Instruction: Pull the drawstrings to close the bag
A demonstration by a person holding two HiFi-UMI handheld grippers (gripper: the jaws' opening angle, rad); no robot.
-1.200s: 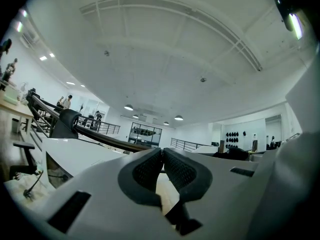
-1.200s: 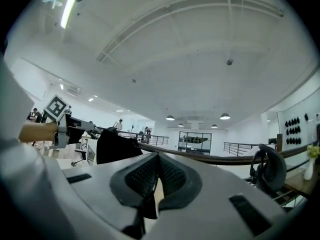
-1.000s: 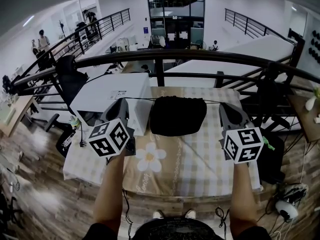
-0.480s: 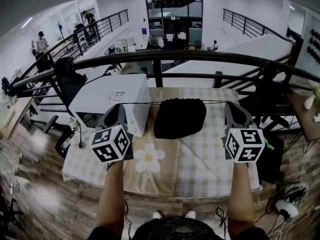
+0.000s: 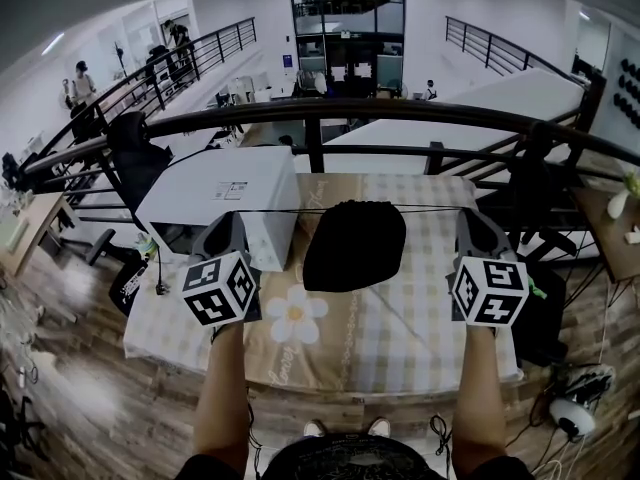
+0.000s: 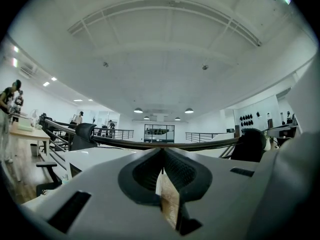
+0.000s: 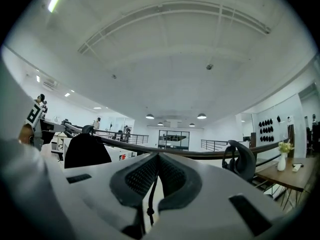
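Observation:
A black drawstring bag [image 5: 355, 248] hangs over the checked tablecloth [image 5: 410, 318], its mouth gathered narrow at the top. A thin drawstring [image 5: 300, 209] runs taut and level from the bag to both sides. My left gripper [image 5: 222, 230] is shut on the string's left end, and its jaws meet in the left gripper view [image 6: 161, 154]. My right gripper [image 5: 478, 226] is shut on the right end. In the right gripper view a knotted cord [image 7: 149, 196] dangles between its closed jaws [image 7: 156, 156], and the bag [image 7: 87, 151] shows dark at the left.
A white box [image 5: 225, 193] stands on the table's far left, behind my left gripper. A dark railing [image 5: 320, 113] crosses just beyond the table. The table's front edge [image 5: 340, 393] is near the person's feet. Desks and people are far off at the left.
Both grippers have spread a little further apart, the right one moving right. The string stays taut and the bag's mouth has drawn narrower.

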